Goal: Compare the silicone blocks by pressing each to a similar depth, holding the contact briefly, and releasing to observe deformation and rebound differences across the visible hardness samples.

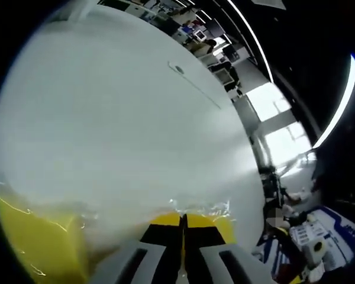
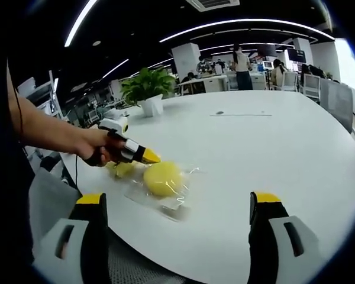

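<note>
White tabletop (image 2: 272,148) is carrying a yellow silicone block (image 2: 162,177) in clear wrap, near the potted plant (image 2: 147,89). Left hand-held gripper (image 2: 149,157), jaws closed, is pressing beside it; right hand-held gripper (image 2: 176,207) is hanging open. Next, probably holding, then releasing

Both views are bright, lit by long ceiling strip lights (image 2: 248,22); windows (image 1: 278,118) blow out to white at three o'clock in the left gripper view. The white table (image 2: 272,142) shows soft glare and curves strongly toward the edges. In the left gripper view, near surfaces look hazy and blurred; the clear wrapping (image 1: 207,207) glints at six o'clock.
</note>
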The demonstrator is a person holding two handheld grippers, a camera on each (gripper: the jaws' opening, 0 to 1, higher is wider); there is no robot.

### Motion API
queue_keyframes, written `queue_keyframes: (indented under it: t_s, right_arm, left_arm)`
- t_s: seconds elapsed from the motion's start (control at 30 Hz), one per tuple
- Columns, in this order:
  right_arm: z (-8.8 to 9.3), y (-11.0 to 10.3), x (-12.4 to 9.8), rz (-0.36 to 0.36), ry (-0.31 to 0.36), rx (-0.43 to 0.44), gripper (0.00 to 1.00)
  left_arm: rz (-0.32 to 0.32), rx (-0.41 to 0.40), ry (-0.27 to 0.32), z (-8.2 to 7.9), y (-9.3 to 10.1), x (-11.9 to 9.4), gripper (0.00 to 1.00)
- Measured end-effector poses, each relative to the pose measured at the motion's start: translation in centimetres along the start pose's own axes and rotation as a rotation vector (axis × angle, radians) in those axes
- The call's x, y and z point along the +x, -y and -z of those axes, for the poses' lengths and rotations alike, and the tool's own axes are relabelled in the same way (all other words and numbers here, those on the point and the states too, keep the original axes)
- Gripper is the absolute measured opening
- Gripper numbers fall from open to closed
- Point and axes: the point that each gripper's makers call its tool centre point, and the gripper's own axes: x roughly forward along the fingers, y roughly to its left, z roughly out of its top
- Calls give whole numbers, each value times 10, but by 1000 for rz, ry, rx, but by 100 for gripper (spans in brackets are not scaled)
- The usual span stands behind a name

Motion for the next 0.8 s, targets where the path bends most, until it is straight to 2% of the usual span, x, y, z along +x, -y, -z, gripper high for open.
queue_keyframes:
  t_s: [0.07,0.1,0.2,0.43,0.53,0.6,0.8]
  right_arm:
    - [1,-1,0,-11,0,17,95]
    - [2,-2,0,-17,-5,18,95]
    - [3,-2,-1,-20,-10,20,96]
    - [7,5,-3,-4,-27,28,96]
    - [5,4,-4,-7,-18,31,96]
    - [5,4,-4,-5,-18,27,96]
    - [2,6,-3,-7,-11,24,96]
  left_arm:
    - [5,2,-13,0,0,0,0]
    - [5,-28,-34,3,-1,-1,0]
    - [-1,7,-25,2,-2,0,0]
    - [0,-19,-18,1,-1,1,0]
    - [5,-12,-5,0,4,2,0]
    - [18,-34,-2,-1,8,3,0]
    - [44,-14,-2,-5,19,3,0]
